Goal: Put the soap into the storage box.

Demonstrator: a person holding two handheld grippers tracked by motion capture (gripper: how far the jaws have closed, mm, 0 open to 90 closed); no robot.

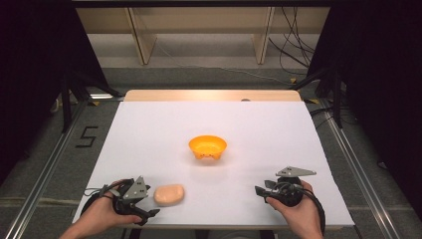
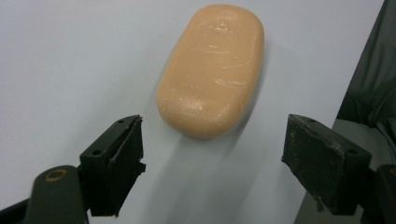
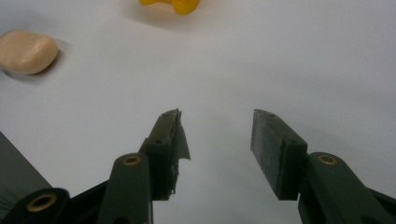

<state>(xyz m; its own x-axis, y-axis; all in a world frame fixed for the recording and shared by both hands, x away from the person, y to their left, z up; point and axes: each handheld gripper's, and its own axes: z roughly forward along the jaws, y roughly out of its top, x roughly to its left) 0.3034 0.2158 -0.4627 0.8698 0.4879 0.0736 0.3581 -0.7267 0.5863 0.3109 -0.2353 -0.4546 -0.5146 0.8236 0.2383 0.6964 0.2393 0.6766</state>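
Near the table's (image 1: pixel 249 124) front left edge lies the peach soap bar (image 1: pixel 169 194), just ahead of the left tongs (image 2: pixel 212 154), spread wide and empty; probably firm, light, slick, so grip across its short sides; right tongs (image 3: pixel 215 140) open, empty.

table (image 1: pixel 149 129): white top | on it: soap-like bar (image 1: pixel 169 194), orange bowl (image 1: pixel 207 147)
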